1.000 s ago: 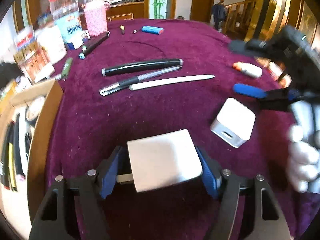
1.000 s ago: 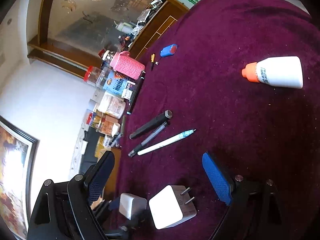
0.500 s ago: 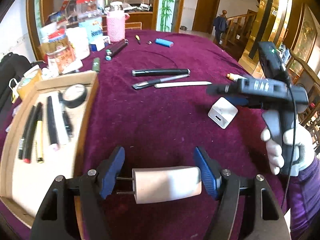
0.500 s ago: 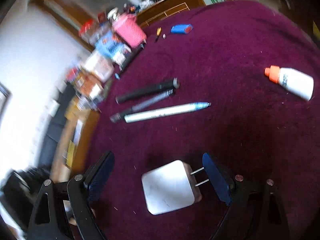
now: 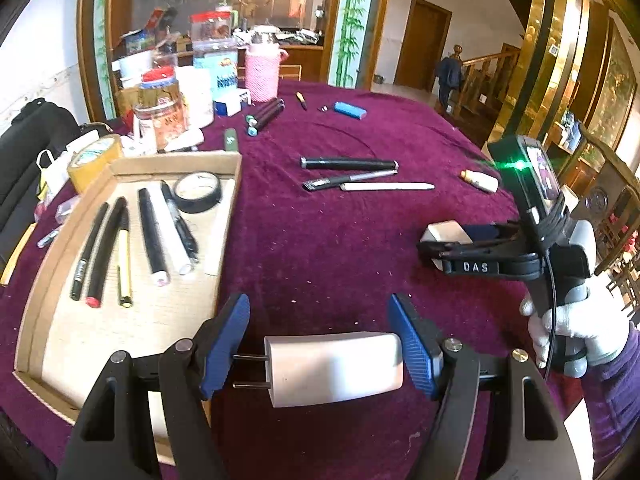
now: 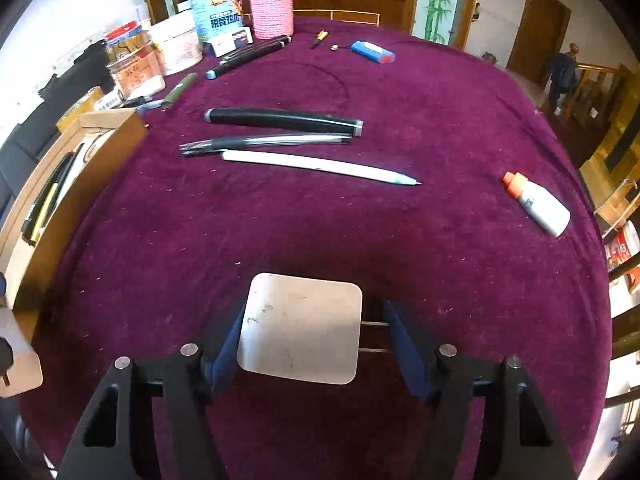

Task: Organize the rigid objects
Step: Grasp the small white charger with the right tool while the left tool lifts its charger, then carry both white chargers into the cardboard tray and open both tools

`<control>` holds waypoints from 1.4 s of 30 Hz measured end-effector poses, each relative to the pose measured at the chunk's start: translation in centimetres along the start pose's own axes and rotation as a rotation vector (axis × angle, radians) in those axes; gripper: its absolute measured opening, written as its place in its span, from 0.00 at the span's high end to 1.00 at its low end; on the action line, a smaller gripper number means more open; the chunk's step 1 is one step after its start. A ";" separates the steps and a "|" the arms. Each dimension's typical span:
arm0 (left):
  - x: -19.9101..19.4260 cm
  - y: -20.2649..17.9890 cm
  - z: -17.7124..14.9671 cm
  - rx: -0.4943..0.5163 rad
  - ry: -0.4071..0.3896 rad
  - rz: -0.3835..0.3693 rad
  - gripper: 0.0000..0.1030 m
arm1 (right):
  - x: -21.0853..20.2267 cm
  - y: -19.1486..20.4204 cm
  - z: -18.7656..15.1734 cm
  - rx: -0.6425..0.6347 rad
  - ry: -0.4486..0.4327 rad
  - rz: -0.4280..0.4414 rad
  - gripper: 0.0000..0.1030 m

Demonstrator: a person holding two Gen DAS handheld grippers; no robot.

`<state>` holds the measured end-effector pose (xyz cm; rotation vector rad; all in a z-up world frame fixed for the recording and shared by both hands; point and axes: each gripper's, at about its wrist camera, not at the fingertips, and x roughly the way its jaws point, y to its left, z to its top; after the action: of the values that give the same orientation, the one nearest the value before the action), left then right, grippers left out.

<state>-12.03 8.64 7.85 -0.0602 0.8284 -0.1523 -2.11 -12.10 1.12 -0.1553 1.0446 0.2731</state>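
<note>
My left gripper (image 5: 320, 348) is shut on a white plug adapter (image 5: 334, 368), prongs pointing left, held above the purple tablecloth beside the cardboard tray (image 5: 132, 332). My right gripper (image 6: 310, 344) is shut on a second white plug adapter (image 6: 300, 328), prongs to the right; it also shows in the left wrist view (image 5: 444, 234). Three pens lie mid-table: a black marker (image 6: 284, 120), a clear pen (image 6: 264, 144) and a white pen (image 6: 320, 166).
The tray holds several pens and a black tape roll (image 5: 198, 192). A white glue bottle (image 6: 538, 204) lies right. Jars, a pink cup (image 6: 272, 4), a blue lighter (image 6: 372, 52) and markers (image 6: 248, 56) stand at the back.
My left gripper lifted its adapter and drew back towards the tray. My right gripper closed on the second adapter and levelled out.
</note>
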 end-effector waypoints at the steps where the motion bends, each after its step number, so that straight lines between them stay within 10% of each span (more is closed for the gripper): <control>1: -0.3 0.2 0.0 0.000 -0.009 0.004 0.31 | -0.1 0.1 -0.1 0.005 -0.003 -0.004 0.31; 42: -4.7 6.2 0.7 -0.099 -0.112 0.051 0.31 | -7.3 10.5 1.1 -0.064 -0.121 0.295 0.30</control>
<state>-13.97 15.53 11.06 -0.1396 0.7242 -0.0590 -7.79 -2.87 8.06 -0.0405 0.9376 0.5766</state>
